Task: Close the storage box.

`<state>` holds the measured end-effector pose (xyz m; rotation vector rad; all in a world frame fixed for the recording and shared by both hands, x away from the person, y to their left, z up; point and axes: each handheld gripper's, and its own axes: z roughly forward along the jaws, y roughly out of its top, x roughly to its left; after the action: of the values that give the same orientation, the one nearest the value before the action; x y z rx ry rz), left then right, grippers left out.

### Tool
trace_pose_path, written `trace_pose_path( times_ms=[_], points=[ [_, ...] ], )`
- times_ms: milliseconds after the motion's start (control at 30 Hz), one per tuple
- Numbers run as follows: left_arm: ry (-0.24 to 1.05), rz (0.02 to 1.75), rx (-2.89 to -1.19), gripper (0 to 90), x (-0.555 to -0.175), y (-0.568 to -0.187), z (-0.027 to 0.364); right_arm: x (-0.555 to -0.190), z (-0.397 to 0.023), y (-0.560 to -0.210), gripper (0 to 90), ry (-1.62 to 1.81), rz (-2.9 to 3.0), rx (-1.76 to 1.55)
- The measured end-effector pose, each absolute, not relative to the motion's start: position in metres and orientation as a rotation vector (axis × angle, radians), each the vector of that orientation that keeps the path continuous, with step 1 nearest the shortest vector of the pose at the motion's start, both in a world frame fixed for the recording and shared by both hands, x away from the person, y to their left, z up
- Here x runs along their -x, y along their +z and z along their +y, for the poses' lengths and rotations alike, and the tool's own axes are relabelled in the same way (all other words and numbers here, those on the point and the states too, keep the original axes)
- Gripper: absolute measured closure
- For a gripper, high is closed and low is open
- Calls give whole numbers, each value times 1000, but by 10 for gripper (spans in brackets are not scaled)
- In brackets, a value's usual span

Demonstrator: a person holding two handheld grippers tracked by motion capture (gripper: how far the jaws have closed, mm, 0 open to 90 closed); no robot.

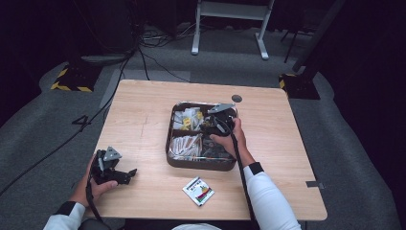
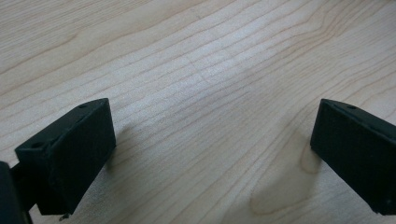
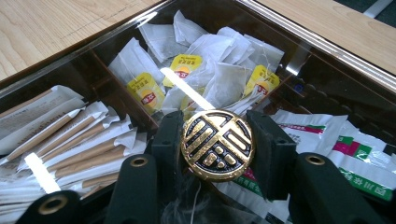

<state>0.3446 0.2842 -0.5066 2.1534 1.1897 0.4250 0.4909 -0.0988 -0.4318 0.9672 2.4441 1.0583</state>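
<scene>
A dark compartment box [image 1: 174,128] stands mid-table, and a clear lid [image 3: 299,60] lies across it, streaked with light reflections. My right gripper [image 3: 216,136] is shut on the lid's round gold-and-black knob [image 3: 217,145], one jaw on each side. In the high view the right gripper [image 1: 216,122] hangs over the box's right half. Under the lid lie tea bags with yellow tags [image 3: 187,70], paper-wrapped sticks [image 3: 70,140] and red-and-green sachets [image 3: 355,154]. My left gripper [image 1: 125,176] rests on the table near the front left. Its jaws [image 2: 210,149] stand wide open over bare wood.
A small printed sachet [image 1: 198,190] lies on the table in front of the box. A dark round spot [image 1: 236,98] sits near the table's far edge. Cables and a white frame stand on the floor beyond.
</scene>
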Motion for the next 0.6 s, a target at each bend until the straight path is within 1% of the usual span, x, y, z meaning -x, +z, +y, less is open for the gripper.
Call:
trace_pose_path(
  times_ms=[600],
  points=[
    [425, 1191, -2153, 3, -344, -507, 284, -481, -89, -430, 594, 1040, 2480, -956]
  ],
)
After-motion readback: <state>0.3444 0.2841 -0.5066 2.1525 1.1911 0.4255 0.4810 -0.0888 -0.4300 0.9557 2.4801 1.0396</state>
